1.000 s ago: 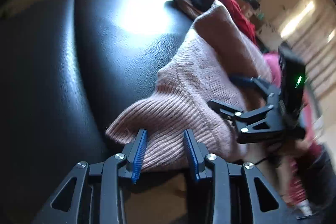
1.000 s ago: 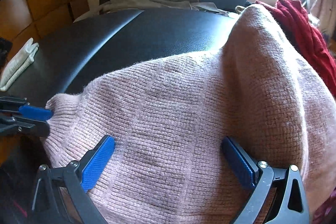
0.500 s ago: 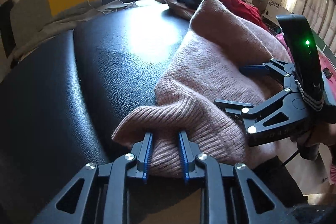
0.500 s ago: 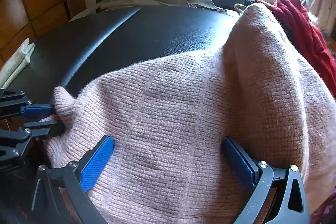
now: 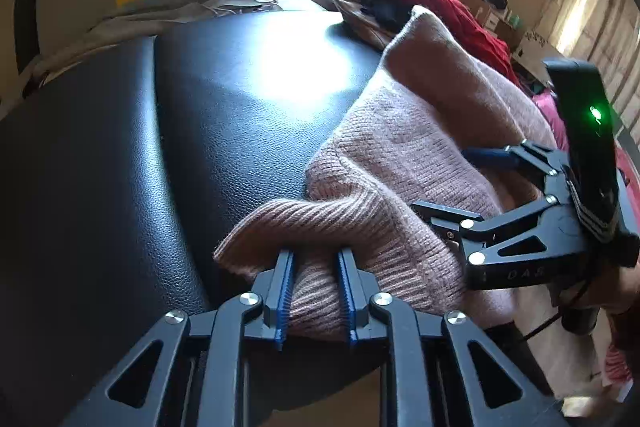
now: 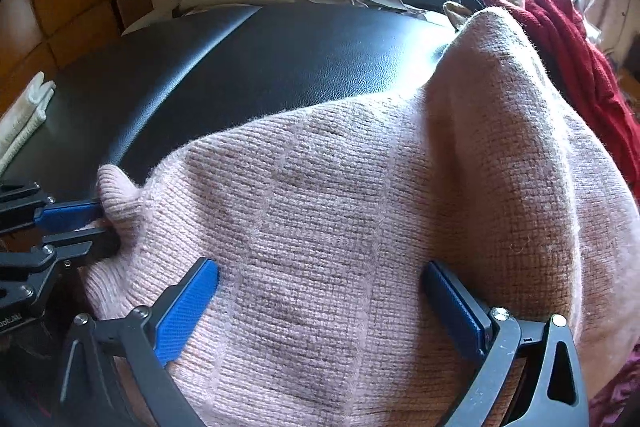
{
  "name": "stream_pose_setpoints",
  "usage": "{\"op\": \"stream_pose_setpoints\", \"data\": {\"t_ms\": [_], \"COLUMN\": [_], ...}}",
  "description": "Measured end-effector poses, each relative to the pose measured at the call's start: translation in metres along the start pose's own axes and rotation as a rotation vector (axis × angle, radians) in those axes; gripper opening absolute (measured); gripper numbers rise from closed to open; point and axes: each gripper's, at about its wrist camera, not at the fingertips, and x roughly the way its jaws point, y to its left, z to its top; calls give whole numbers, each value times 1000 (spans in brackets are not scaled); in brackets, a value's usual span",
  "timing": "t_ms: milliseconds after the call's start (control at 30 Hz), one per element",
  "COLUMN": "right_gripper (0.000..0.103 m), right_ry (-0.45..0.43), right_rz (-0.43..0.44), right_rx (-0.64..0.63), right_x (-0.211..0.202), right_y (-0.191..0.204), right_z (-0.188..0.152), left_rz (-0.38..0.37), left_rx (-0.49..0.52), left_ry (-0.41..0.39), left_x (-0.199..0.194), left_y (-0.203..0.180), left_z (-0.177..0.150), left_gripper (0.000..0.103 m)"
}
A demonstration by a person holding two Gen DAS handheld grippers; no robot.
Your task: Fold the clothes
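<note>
Pink knitted sweater [image 5: 404, 163] lies heaped on the near right part of the black leather cushion [image 5: 224, 131], its far end rising in a peak toward the bright window. My left gripper [image 5: 314, 297] has the ribbed hem bunched between its blue pads, and the jaws are closing on that fold; the knit bulges up between them and the pads press on both sides of it. From my right wrist the same grip shows at the left edge, where the sweater's corner is pinched into a small knob just beside the cushion's front edge. My right gripper [image 6: 320, 303] hovers over the broad middle of the sweater with its fingers [image 6: 188, 307] spread wide, one at each side of a flat stretch of knit; the jaws are closing, and the sweater lies under and between them, but the pads do not press on it. From my left wrist that gripper appears on the right, its body showing a small green light. Behind the sweater, touching its far end, sits a pile of dark red clothes [image 6: 576, 55]. A folded white cloth [image 6: 24, 119] rests at the left end of the cushion, well apart from the sweater.
</note>
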Motion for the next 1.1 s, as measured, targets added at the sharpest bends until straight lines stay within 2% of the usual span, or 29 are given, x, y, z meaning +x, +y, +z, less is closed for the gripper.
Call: {"op": "stream_pose_setpoints", "data": {"t_ms": [33, 100, 167, 300, 400, 533, 600, 700, 800, 867, 967, 1033, 1067, 1100], "right_gripper": [90, 63, 42, 25, 18, 13, 11, 5, 0, 1, 4, 26, 63, 88], "right_ry": [-7, -23, -25, -12, 3, -16, -48, -81, -118, -142, -139, -129, -120, -122], "right_rz": [6, 18, 39, 102, 200, 318, 360, 385, 384, 326, 296, 273, 265, 254], "right_rx": [-8, -27, -40, 2, 68, 70, 70, 101, 148, 130, 16, -71, -111, -139], "right_x": [-2, -6, -5, 8, 17, 27, 31, 49, 67, 72, 68, 64, 61, 58], "right_y": [1, 5, 9, 11, 17, 43, 59, 73, 78, 87, 106, 112, 113, 109], "right_z": [1, 3, 8, 28, 48, 90, 121, 181, 243, 282, 306, 307, 302, 294], "left_rz": [-5, -16, -27, -40, -17, 43, 93, 192, 224, 219, 163, 83, 27, -28], "left_rx": [-15, -47, -79, -182, -231, -290, -332, -393, -464, -471, -435, -433, -462, -492], "left_ry": [-5, -15, -25, -87, -152, -241, -281, -363, -412, -420, -385, -307, -267, -227], "left_x": [-1, -1, -2, -16, -31, -54, -61, -80, -103, -113, -115, -101, -91, -81], "left_y": [2, 8, 13, 38, 61, 101, 128, 174, 213, 225, 222, 211, 206, 202], "left_z": [0, 1, 1, 5, 14, 30, 47, 78, 100, 104, 89, 66, 52, 37], "left_gripper": [16, 11, 8, 6, 6, 6, 0, 0, 0, 0, 6, 12, 17, 20]}}
